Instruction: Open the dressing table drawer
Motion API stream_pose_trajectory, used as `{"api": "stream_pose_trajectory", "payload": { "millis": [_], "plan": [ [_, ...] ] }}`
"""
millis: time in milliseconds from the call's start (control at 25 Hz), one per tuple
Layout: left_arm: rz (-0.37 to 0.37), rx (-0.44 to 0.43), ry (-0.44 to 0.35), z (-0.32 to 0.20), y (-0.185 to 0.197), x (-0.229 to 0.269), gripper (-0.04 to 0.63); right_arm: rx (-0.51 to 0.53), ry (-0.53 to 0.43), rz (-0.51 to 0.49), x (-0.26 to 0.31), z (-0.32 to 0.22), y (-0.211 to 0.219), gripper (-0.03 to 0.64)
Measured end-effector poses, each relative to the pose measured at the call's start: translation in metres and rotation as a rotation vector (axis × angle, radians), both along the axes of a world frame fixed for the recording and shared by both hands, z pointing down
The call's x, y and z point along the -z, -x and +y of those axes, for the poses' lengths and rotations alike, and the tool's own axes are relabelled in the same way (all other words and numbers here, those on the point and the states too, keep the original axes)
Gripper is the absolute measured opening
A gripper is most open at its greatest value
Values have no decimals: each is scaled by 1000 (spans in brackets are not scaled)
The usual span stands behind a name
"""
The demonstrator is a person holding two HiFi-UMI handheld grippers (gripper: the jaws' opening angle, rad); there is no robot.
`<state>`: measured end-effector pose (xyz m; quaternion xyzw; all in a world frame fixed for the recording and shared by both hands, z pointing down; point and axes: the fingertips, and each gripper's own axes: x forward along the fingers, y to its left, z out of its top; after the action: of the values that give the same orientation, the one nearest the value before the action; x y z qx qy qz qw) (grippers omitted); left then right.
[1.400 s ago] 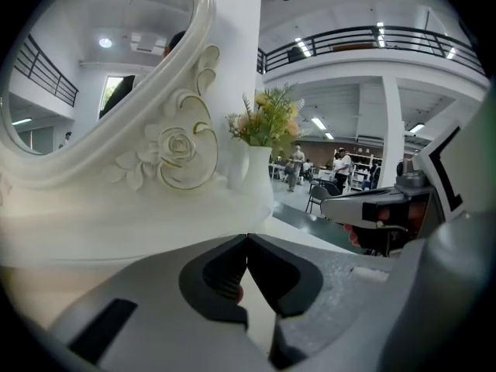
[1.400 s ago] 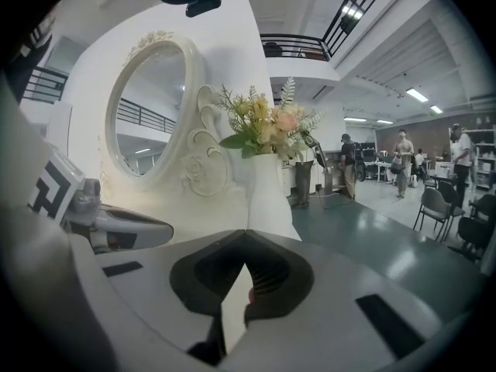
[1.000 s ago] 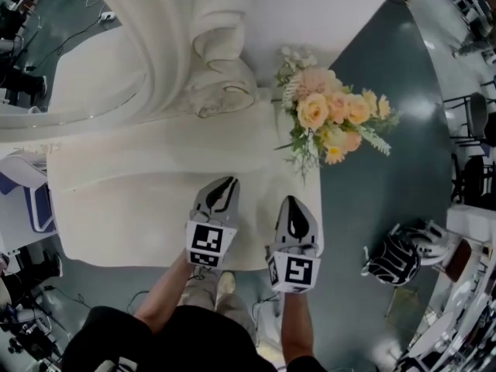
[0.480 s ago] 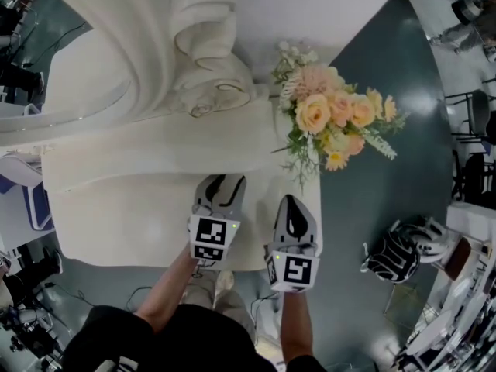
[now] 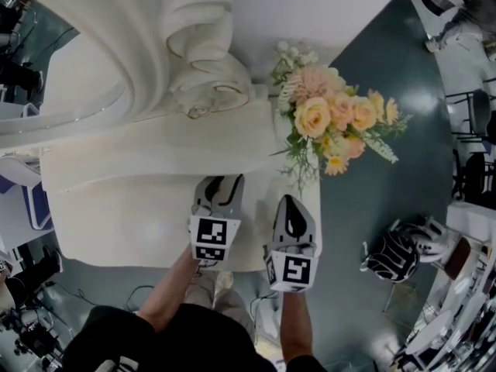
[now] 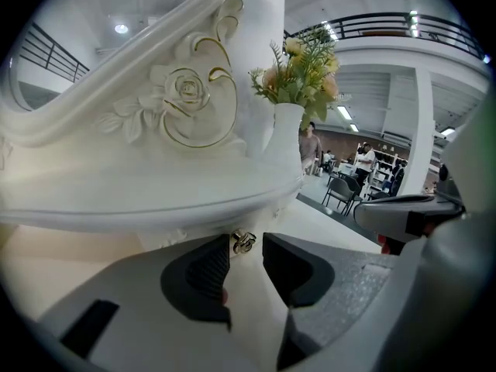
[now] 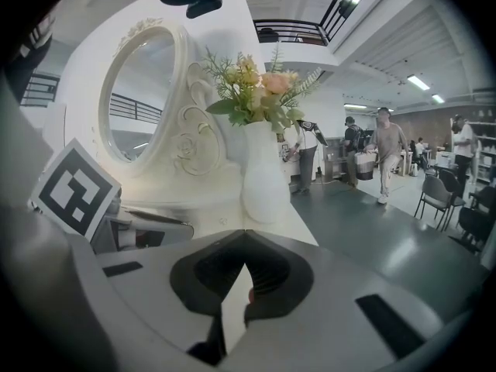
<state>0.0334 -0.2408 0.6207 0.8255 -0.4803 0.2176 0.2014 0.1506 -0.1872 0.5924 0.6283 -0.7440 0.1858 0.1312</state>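
The white dressing table [image 5: 124, 215] fills the head view, with its tabletop below both grippers. A small metal drawer knob [image 6: 243, 242] sits under the carved upper ledge [image 6: 155, 200]. My left gripper [image 5: 219, 183] points at it, and its jaws are closing. In the left gripper view the knob lies just past the fingertips of the left gripper [image 6: 246, 249], in line with the gap, and no pad presses on it. The drawer front is hidden under the ledge. Beside it on the right, my right gripper [image 5: 292, 202] is shut and empty, its tips meeting [image 7: 244, 235] above the tabletop.
A white vase of peach flowers [image 5: 329, 118] stands at the table's right rear corner, close to the right gripper. The oval mirror [image 7: 143, 99] and its carved frame [image 5: 205, 76] rise behind. A black-and-white bag [image 5: 395, 258] lies on the floor at right. People walk in the background [image 7: 387, 153].
The left gripper's jaws have gone from shut to apart. Both hands have stayed about where they were.
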Motion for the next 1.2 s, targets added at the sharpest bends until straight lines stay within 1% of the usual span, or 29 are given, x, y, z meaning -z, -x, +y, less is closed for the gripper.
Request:
{"api": "stream_pose_trajectory", "payload": {
  "millis": [120, 280, 480, 1200],
  "plan": [
    [-18, -2, -4, -1, 1, 0, 93, -1, 2, 0, -1, 1, -1, -3],
    [-32, -9, -13, 0, 0, 0, 80, -5, 3, -1, -1, 2, -1, -3],
    [-46, -20, -22, 0, 0, -1, 77, -8, 0, 1, -2, 4, -3, -3],
    [-50, -37, -32, 18, -1, 1, 75, -13, -10, -3, 1, 19, -3, -3]
  ]
}}
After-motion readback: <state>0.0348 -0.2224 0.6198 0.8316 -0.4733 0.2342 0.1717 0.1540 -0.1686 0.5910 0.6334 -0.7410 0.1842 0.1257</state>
